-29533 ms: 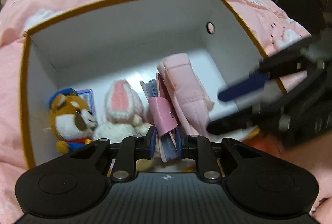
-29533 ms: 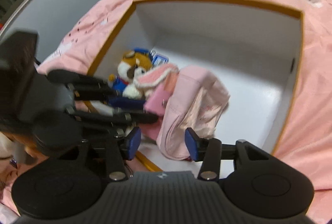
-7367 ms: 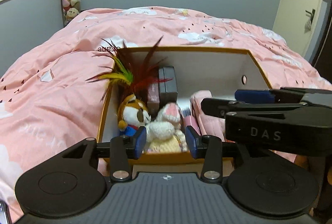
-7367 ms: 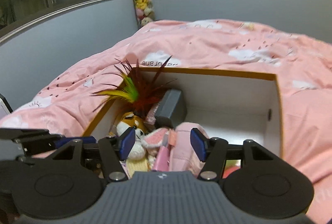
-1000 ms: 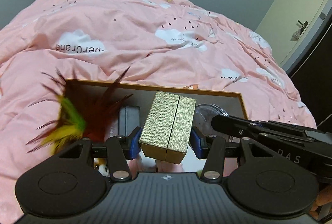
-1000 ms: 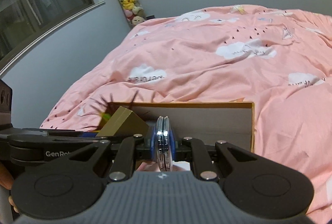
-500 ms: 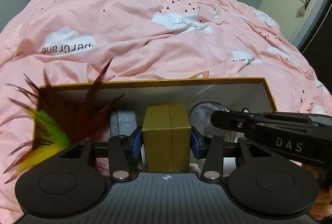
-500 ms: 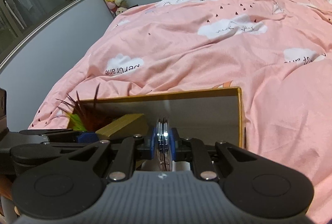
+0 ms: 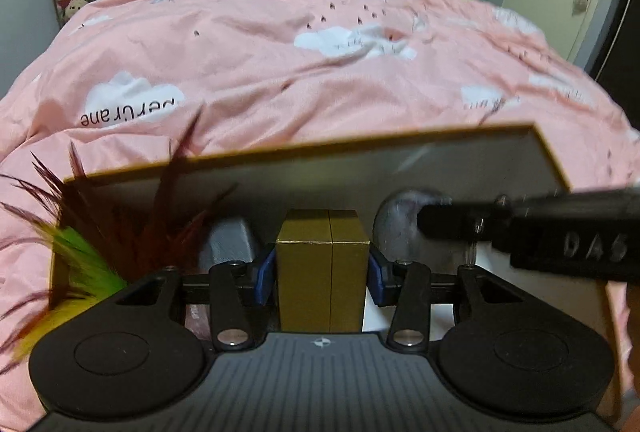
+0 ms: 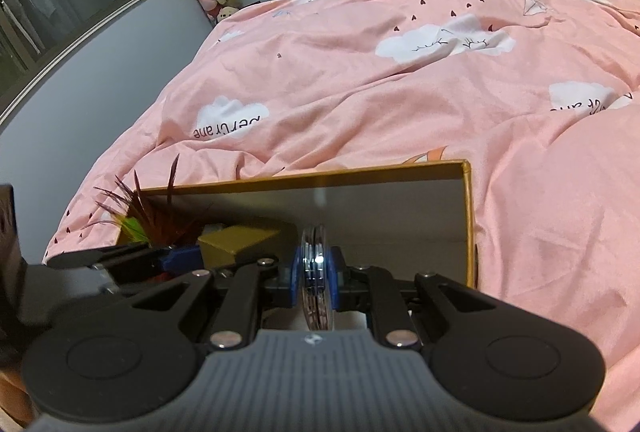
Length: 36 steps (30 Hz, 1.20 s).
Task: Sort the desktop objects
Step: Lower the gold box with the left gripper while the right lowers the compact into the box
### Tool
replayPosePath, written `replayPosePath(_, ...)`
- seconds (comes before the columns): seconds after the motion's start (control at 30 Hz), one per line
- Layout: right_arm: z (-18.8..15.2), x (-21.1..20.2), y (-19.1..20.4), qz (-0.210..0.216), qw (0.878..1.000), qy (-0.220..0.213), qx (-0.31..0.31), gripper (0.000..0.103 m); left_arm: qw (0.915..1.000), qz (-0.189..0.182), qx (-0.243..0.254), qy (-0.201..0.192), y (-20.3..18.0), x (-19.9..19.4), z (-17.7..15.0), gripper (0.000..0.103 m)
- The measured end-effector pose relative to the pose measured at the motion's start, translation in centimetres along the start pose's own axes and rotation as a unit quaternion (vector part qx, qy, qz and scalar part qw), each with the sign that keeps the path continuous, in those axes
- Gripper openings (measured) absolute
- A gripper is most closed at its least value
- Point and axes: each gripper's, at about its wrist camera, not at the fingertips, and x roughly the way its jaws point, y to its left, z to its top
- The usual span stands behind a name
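A: Storage box (image 9: 540,152) first. Rigid card, gold rim, sitting on the bed (image 9: 320,72); its far wall stands just ahead of both sets of fingers. I'd guess it slides on the soft duvet if bumped, so lower things in, don't push.

B: Feathers (image 9: 80,252)?

A: Left of the left fingers, poking over the rim. Light, soft, easy to crush. Leave them.

B: Gold box (image 9: 323,272)?

A: Upright between the left gripper (image 9: 322,272) fingers, seam facing the camera. Looks like stiff, light card with a textured foil skin, probably not slippery. Flat side faces are the right place to hold, and that's where the blue pads (image 9: 265,272) sit, clamped on both sides. It sits low inside the storage box; whether it touches the floor I can't tell.

B: Right side?

A: Right gripper (image 10: 316,280) is pinched nearly closed on a thin round compact (image 10: 315,272), edge-on, two shiny halves. Hard, smooth, likely slippery and possibly glass inside, so treat as fragile. Grip is across the flat faces, which is the only sane hold. It hangs right of the gold box, over the open part of the storage box.
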Motion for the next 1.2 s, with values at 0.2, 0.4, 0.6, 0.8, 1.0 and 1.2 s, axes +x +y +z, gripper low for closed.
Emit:
replayPosePath(0.2, 0.0, 0.3, 0.2, -0.008, 1.0, 0.008, -0.006, 0.015, 0.9999, -0.005, 0.009, -0.004, 0.0, -0.3, -0.1, 0.053)
replayPosePath(0.4, -0.1, 0.6, 0.4, -0.01, 1.0, 0.018, -0.003, 0.015, 0.9995, -0.023, 0.021, -0.003, 0.1, -1.9, -0.3, 0.054)
replayPosePath(0.6, -0.3, 0.6, 0.6, -0.016, 1.0, 0.022, -0.003, 0.015, 0.9996, -0.03, 0.003, -0.002, 0.9, -3.6, -1.7, 0.039)
replayPosePath(0.8, 0.1, 1.6, 0.9, -0.03, 0.999, 0.023, 0.008, 0.015, 0.9993, -0.023, -0.021, -0.02, 2.2, -6.1, -2.7, 0.039)
replayPosePath(1.0, 0.2, 2.9, 1.7, -0.014, 0.999, 0.032, 0.017, 0.015, 0.9989, -0.012, -0.044, -0.012, 3.5, -7.1, -4.3, 0.039)
replayPosePath(1.2, -0.3, 3.8, 1.2, -0.027, 0.998, 0.039, 0.028, 0.016, 0.998, -0.014, -0.06, -0.016, 3.7, -7.9, -5.9, 0.039)
